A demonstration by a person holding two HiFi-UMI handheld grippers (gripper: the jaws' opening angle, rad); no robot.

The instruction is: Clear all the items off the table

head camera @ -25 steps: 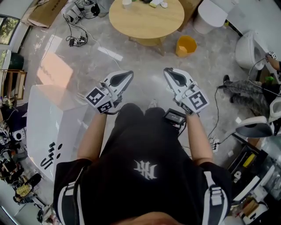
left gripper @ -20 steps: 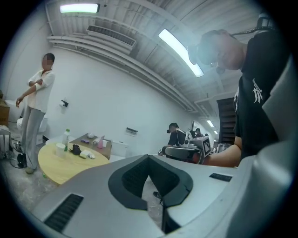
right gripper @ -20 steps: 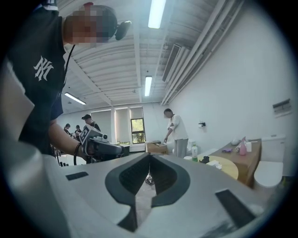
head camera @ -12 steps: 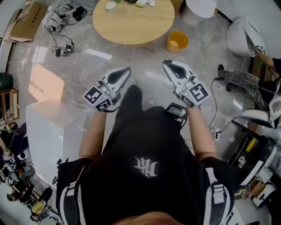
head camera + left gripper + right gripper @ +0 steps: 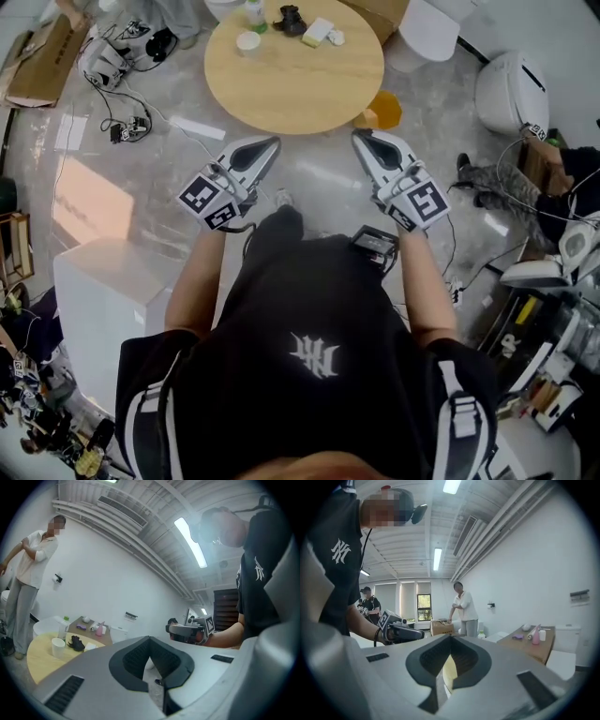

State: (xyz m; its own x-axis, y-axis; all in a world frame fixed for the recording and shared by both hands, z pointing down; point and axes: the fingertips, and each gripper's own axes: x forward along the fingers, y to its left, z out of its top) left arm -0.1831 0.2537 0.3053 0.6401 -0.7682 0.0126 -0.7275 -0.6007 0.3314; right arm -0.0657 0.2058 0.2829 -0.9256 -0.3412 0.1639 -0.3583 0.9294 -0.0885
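Note:
A round wooden table [image 5: 295,80] stands ahead of me on the grey floor. On its far side are a white cup [image 5: 247,41], a black object [image 5: 290,18], a white block [image 5: 318,32] and a green-capped bottle [image 5: 253,11]. My left gripper [image 5: 270,145] and right gripper [image 5: 360,141] are held side by side, pointing at the table's near edge but short of it. Both are shut and hold nothing. The left gripper view shows the table [image 5: 37,656] at lower left with the cup [image 5: 58,647] and black object [image 5: 76,643].
A yellow bucket [image 5: 382,111] sits on the floor by the table's right edge. Cables [image 5: 122,94] and cardboard [image 5: 37,47] lie at the left, a white box [image 5: 103,291] nearer me. A person in a white shirt [image 5: 28,578] stands behind the table.
Both grippers have moved forward with me towards the table. The table has come nearer in the head view, and the items on it now show in full.

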